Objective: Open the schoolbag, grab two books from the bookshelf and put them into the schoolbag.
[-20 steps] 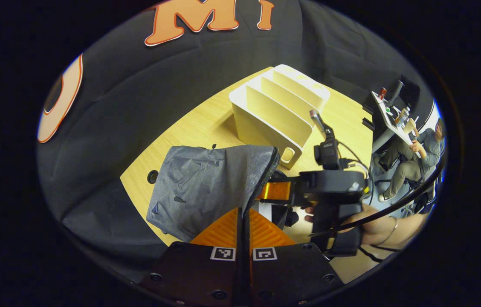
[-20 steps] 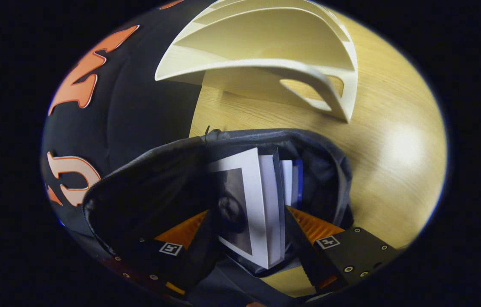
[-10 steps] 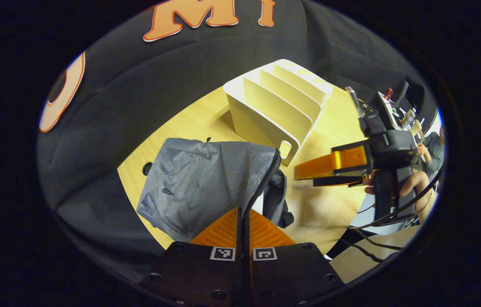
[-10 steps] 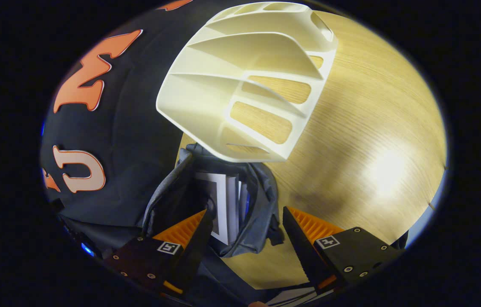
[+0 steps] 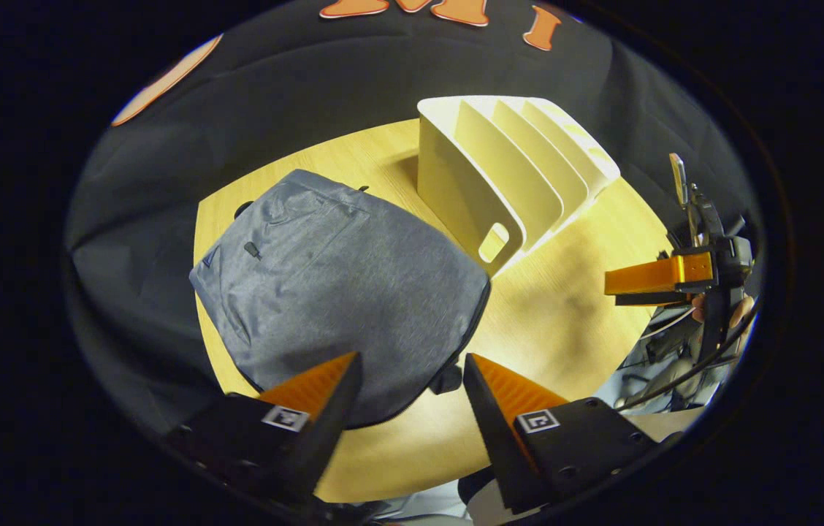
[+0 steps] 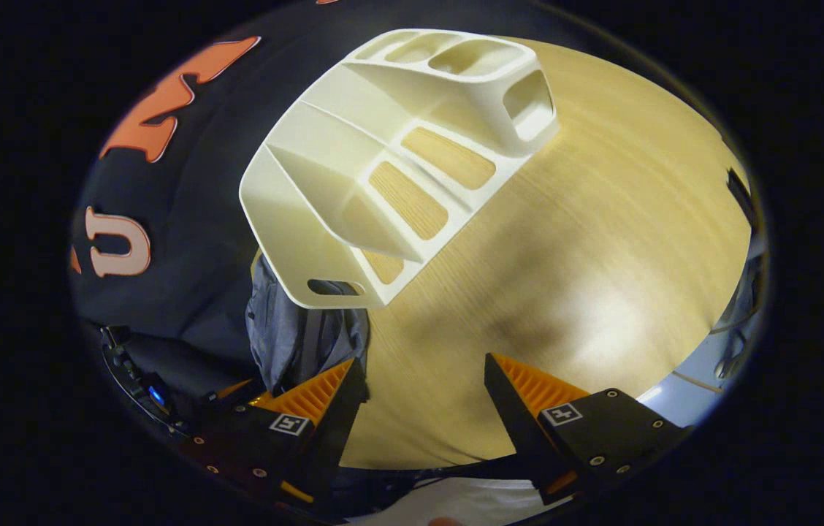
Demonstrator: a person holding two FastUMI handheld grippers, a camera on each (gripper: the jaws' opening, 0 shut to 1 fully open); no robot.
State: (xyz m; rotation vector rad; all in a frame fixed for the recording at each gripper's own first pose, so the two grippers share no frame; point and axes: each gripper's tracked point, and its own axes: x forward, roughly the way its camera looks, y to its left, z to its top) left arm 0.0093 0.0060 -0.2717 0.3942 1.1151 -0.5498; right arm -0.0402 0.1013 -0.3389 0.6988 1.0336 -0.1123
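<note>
Schoolbag (image 5: 339, 292) lies flat on the wooden table (image 5: 565, 329), at about nine o'clock from the shelf (image 5: 507, 175), its grey front up. No books show in the shelf's slots, so the packing looks finished. Left gripper (image 5: 408, 376) hangs over the bag's near edge with its tongs apart, holding nothing. Right gripper (image 6: 423, 380), out at the shelf's three o'clock side, also hangs spread and empty over bare tabletop. Black cloth (image 5: 295, 95) closes the booth behind the table.

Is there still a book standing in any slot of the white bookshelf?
No. In the right gripper view, every slot of the bookshelf is bare, with the wooden table showing through its cutouts.
</note>
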